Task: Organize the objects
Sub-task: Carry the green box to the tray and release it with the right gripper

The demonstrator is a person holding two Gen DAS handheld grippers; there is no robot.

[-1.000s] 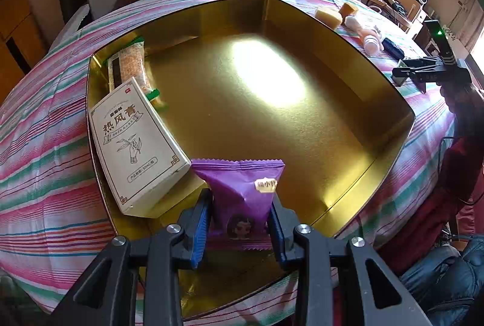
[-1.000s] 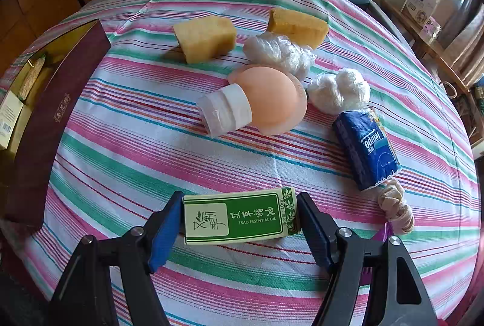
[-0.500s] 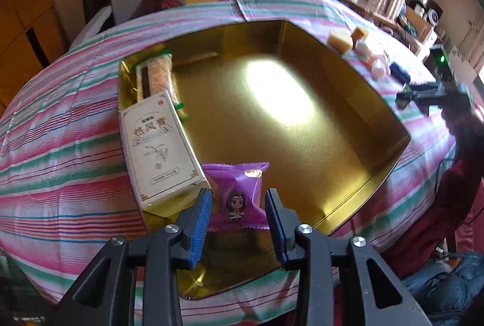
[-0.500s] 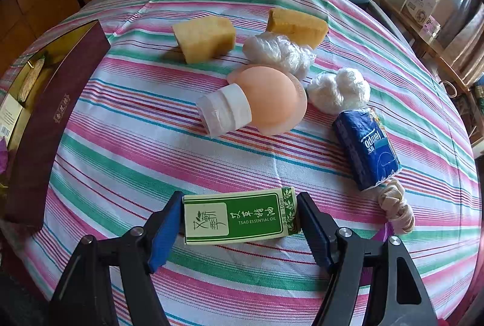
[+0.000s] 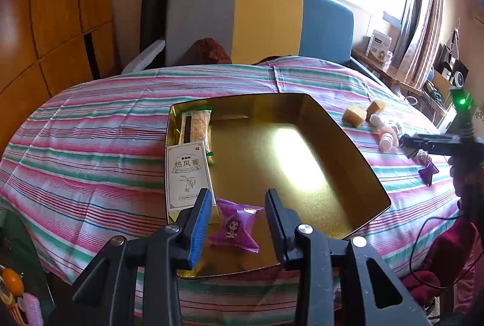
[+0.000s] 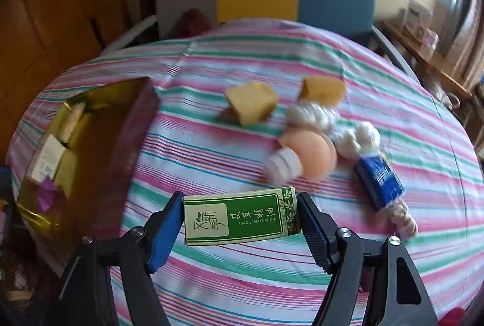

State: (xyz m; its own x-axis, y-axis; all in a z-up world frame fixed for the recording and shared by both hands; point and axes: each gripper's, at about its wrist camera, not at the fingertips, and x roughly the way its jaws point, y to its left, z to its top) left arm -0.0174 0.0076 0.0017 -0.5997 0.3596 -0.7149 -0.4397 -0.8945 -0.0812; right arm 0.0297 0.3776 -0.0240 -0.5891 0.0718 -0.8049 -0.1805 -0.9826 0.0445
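Observation:
A purple snack packet point(image 5: 234, 227) lies flat in the near corner of the gold tray point(image 5: 302, 159), beside a white box point(image 5: 186, 174) and a wrapped snack bar point(image 5: 196, 123). My left gripper point(image 5: 237, 194) hovers above the packet, open, with gaps between its pads and the packet. In the right wrist view my right gripper point(image 6: 240, 199) is shut on a green essential-oil box point(image 6: 242, 217), held lengthwise above the striped cloth. The tray point(image 6: 133, 138) lies to the left of it, the purple packet point(image 6: 45, 193) inside.
On the cloth beyond the green box lie two yellow sponges point(image 6: 251, 106), a peach bottle with a white cap point(image 6: 305, 158), crumpled plastic wraps point(image 6: 311, 115), a blue tissue pack point(image 6: 378, 180) and a beaded coil point(image 6: 402, 217). A grey, yellow and blue sofa stands behind the table.
My left gripper let go of the purple packet and rose, leaving it in the tray. My right gripper lifted the green box off the cloth and tilted its view upward.

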